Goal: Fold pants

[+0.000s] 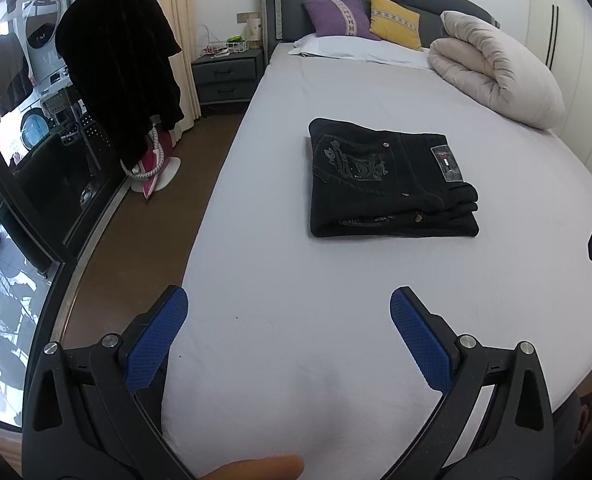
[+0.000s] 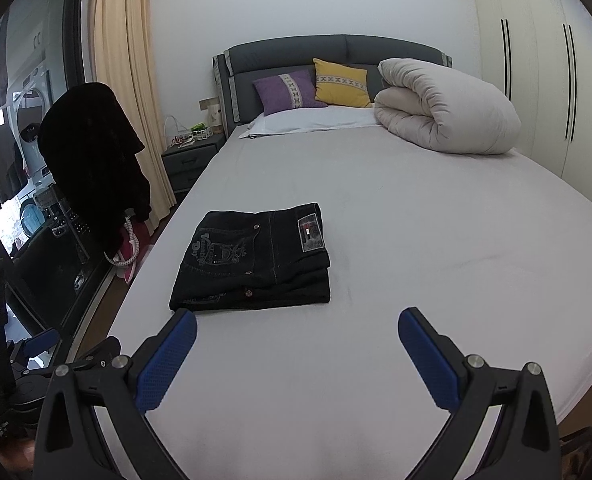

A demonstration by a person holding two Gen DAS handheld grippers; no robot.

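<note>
Lying in a neat folded stack on the bed sheet (image 1: 336,340), the black jeans (image 1: 388,178) sit in the middle of the left wrist view, and a little left of the middle in the right wrist view (image 2: 255,258). A stitched pocket and a small square patch face up on top. The left gripper (image 1: 288,316) is at the bottom of its picture with its blue pads (image 1: 157,344) spread wide, holding nothing, and it is well apart from the jeans. The right gripper (image 2: 297,334) is at the bottom of its picture too, with blue pads (image 2: 167,364) spread wide and nothing between them; the near edge of the jeans is close to its left finger tip. At the top of the bed are a purple pillow (image 2: 285,90), a yellow pillow (image 2: 342,82) and a big rolled cream quilt (image 2: 444,106) on the right. A dark coat (image 1: 123,68) hangs at the upper left, by a cream curtain (image 2: 123,80). A small gray nightstand (image 1: 227,74) stands beside the bed. White closet doors (image 2: 536,80) fill the upper right.
</note>
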